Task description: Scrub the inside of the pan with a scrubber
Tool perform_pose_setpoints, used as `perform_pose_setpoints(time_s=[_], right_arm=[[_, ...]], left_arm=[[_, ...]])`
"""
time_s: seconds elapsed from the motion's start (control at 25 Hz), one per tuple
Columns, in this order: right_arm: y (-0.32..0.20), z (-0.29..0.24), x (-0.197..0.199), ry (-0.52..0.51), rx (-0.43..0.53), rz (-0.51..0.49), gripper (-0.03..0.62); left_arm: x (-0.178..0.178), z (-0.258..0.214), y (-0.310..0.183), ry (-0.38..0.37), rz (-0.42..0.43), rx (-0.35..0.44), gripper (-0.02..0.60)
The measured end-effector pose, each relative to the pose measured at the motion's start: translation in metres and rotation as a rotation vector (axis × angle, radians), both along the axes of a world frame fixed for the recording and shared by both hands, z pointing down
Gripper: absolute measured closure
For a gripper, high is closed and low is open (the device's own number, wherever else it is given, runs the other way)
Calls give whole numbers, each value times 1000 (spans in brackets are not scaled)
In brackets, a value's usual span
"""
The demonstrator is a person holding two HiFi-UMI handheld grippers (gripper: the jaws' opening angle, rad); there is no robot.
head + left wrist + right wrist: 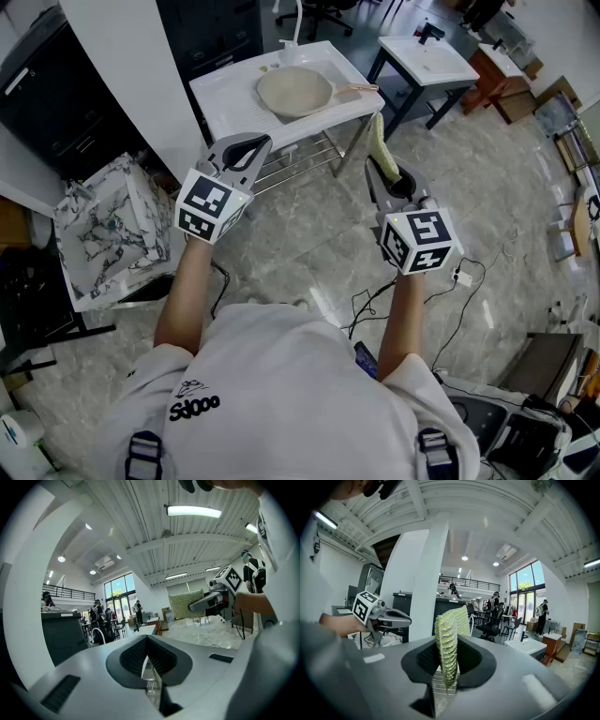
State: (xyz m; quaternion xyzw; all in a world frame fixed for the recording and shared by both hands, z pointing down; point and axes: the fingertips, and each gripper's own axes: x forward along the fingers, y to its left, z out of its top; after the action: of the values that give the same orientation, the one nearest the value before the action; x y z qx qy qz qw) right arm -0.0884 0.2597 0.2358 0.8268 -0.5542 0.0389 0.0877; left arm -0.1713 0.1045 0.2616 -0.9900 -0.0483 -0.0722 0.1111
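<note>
Scrubber (449,639): yellow-green ribbed mesh pad, thin. Clamped edge-on between right gripper (446,670) jaws. Stands upright, upper half sticking out past jaw tips, top edge curling slightly; lower end hangs just below pads.

Pan (294,91): round, shallow, pale beige, sitting flat, open side up, handle pointing right. Well ahead of jaws, to their left, well apart from scrubber.

White sink stand (220,98) ahead of me, with a second white stand (441,66) to its right. Marbled basin (103,230) at my left on the grey marble floor (309,234).
</note>
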Motion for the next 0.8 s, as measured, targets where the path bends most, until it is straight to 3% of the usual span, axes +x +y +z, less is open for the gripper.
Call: perform_pose_setpoints(time_s=[0.36,0.8], right_arm=[[8,1,8,-58,48,-10,520],[25,11,28,-70,37,-39,520]], left_arm=[[2,9,9,-32,-13,-8,586],[10,16,28,-64,-55,0,586]])
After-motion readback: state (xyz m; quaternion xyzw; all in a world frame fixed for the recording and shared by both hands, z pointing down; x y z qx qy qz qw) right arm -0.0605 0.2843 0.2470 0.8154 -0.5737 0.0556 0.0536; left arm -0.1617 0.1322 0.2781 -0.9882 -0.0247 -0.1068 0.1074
